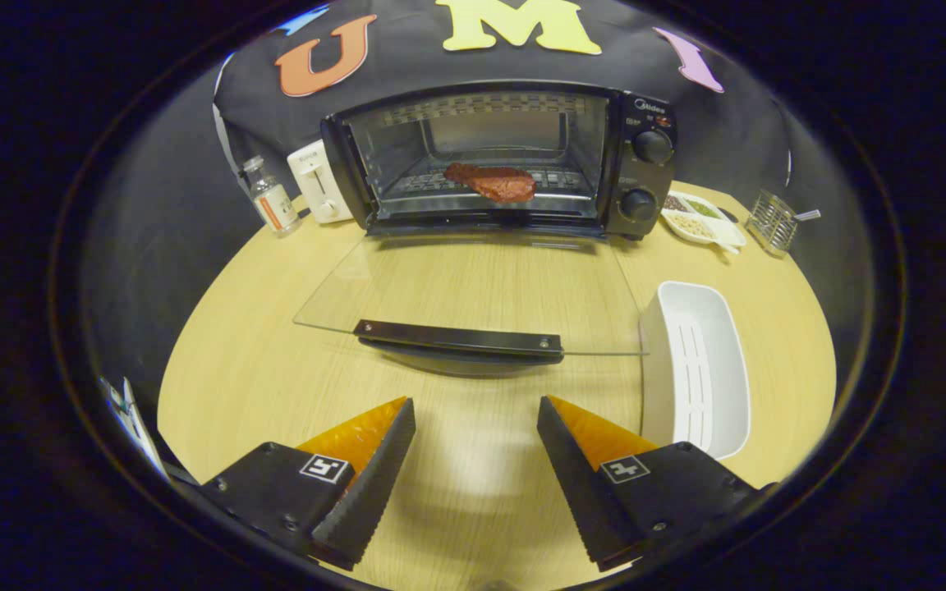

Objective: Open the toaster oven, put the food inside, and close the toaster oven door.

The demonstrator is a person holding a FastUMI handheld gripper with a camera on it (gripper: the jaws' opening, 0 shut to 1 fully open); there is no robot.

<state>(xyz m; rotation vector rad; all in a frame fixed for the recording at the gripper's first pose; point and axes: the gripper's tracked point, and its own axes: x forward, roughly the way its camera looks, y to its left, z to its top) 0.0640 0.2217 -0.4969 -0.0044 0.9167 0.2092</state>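
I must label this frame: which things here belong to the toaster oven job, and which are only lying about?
Job: toaster oven; its open glass door; meat on the rack; gripper, jaws open, holding nothing.
Lying about: white tray; small bottle; white toaster; seasoning dish; wire basket.

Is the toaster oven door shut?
No, the glass door lies folded down flat, with the meat on the rack inside and the open tool holding nothing.

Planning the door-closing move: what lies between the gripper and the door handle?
Bare wooden table only; the open gripper holds nothing, and the door handle sits just ahead, seen in the gripper view.
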